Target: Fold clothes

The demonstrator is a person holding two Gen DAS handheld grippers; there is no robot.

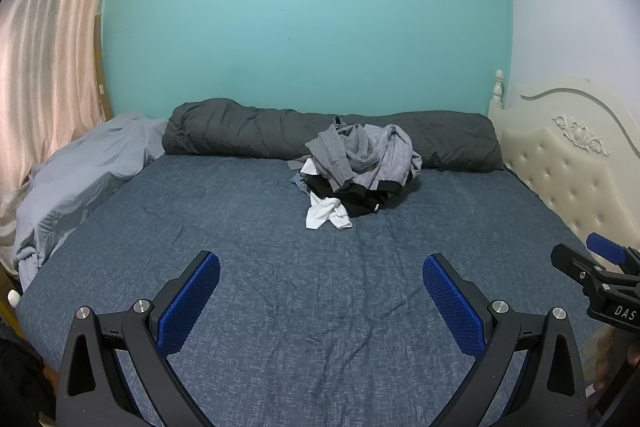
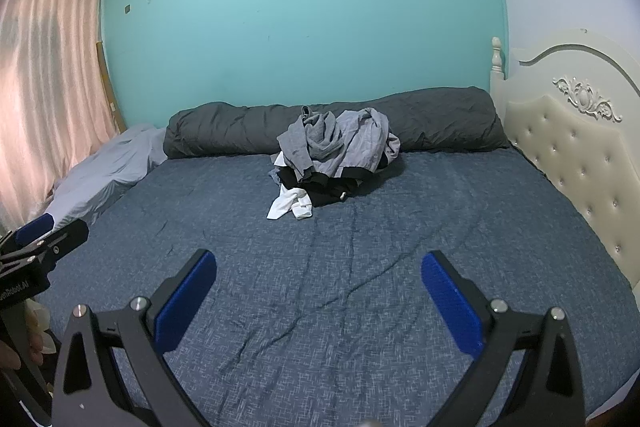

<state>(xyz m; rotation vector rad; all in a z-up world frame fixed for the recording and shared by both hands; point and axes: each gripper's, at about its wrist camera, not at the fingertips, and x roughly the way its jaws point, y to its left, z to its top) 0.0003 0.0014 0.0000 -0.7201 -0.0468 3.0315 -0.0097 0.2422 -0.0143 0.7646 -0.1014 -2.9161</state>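
Note:
A pile of crumpled clothes, grey on top, black below and a white piece at the front, lies on the blue bed sheet near the far side. It also shows in the right wrist view. My left gripper is open and empty, low over the near part of the bed, well short of the pile. My right gripper is open and empty too, beside the left one. The right gripper shows at the right edge of the left wrist view; the left gripper shows at the left edge of the right wrist view.
A rolled dark grey duvet lies along the teal wall behind the pile. A light grey blanket is bunched at the left by the pink curtain. A cream tufted headboard bounds the bed on the right.

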